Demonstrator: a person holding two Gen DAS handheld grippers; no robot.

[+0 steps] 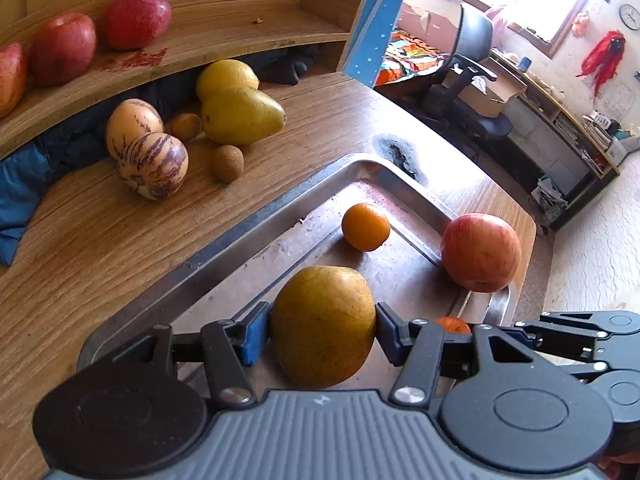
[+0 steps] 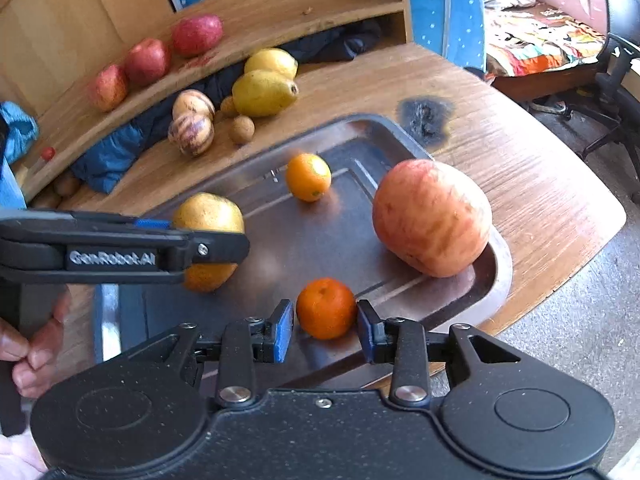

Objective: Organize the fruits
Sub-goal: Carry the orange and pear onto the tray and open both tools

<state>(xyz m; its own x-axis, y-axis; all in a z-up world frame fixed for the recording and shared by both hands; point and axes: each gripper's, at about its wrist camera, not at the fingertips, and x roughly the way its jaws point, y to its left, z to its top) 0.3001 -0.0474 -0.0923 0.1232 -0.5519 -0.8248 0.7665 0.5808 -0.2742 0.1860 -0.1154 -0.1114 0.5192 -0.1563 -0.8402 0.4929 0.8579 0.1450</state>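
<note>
Left tool (image 1: 323, 322): clenched on the yellow-brown pear (image 1: 323, 326) over the tray (image 1: 224, 240)
Right tool (image 2: 325, 327): pads around the small orange (image 2: 326, 308), contact unclear
Advice: lift straight, squeeze gently, set beside like fruit on the bench (image 1: 100, 248)

A: Brown wood-grain surface (image 2: 532, 184), rounded edge, with a black scorch mark (image 2: 425, 114) beside the tray corner.

B: Directly on it?

A: Shallow rectangular metal tray (image 2: 498, 276). Behind it, two yellow pear-shaped fruits (image 1: 236, 102) touching, two cream fruits with purple stripes (image 1: 146, 146) touching, and two small brown round fruits (image 1: 227, 163) near them. Crumpled blue cloth (image 2: 108, 160) under the shelf.

B: The shelf?

A: Curved wooden shelf (image 1: 240, 40) above the rear: three red apples (image 1: 64, 54) in a row, plus a red smear (image 1: 140, 58) by the front edge.
</note>
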